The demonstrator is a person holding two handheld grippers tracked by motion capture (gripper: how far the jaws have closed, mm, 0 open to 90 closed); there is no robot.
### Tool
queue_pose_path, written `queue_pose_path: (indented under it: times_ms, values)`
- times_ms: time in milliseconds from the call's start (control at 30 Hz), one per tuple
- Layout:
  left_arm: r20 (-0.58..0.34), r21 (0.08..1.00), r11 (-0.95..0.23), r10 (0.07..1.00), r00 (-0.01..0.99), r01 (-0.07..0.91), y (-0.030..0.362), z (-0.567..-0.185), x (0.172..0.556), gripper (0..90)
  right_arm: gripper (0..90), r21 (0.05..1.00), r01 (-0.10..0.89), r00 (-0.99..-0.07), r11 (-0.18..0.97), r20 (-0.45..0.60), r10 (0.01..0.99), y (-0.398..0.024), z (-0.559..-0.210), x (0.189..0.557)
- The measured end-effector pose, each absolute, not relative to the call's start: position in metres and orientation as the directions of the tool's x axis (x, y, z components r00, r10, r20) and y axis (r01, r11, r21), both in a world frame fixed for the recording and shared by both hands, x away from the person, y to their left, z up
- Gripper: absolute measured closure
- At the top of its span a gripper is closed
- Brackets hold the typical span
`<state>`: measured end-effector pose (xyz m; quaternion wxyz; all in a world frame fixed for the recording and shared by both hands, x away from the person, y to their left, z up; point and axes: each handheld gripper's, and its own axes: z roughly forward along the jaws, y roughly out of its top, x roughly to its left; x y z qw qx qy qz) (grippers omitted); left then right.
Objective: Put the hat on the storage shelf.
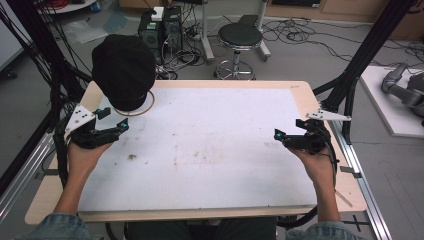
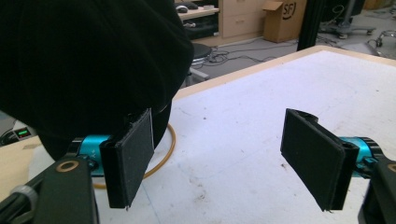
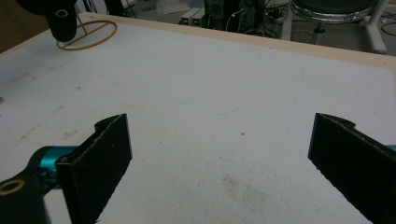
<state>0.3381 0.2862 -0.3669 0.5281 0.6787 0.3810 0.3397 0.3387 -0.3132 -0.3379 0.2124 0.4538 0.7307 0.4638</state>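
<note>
Plainly worth guarding first against knocking the black hat (image 1: 123, 70) off its perch. Sits at the far left corner of the table (image 1: 210, 165), raised on a thin stand with a tan ring base (image 1: 148, 106), so looks top-heavy and light at the foot. Could topple or slide toward the table edge if nudged sideways by one jaw instead of being pinched cleanly between both. Could also snag the soft fabric on a single pad and drag stand and all across the surface. Might catch the ring together with the brim if brought in too low.

Left gripper (image 1: 114, 119): held wide open, with nothing between the jaws. Stands just beside the hat's lower edge, low over the tabletop, with one pad (image 2: 133, 149) right at the brim in the left gripper view. Cannot tell whether touching the fabric or just clear of it.

Right gripper (image 1: 289, 129): likewise gaping wide and holding nothing. Hovers over bare white surface at the right side, well apart from the hat, and faces across the table toward the ring base.
</note>
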Motion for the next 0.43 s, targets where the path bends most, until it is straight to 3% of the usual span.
queue_pose_path:
  times_ms: [433]
  values:
    - [0.071, 0.974, -0.164, 0.879, 0.472, 0.158, 0.2847, -0.3765, 0.3342, 25.8, 5.8, 0.871, 0.465, -0.502, 0.159, 0.111, 0.858, -0.3113, -0.3375, 0.3384]
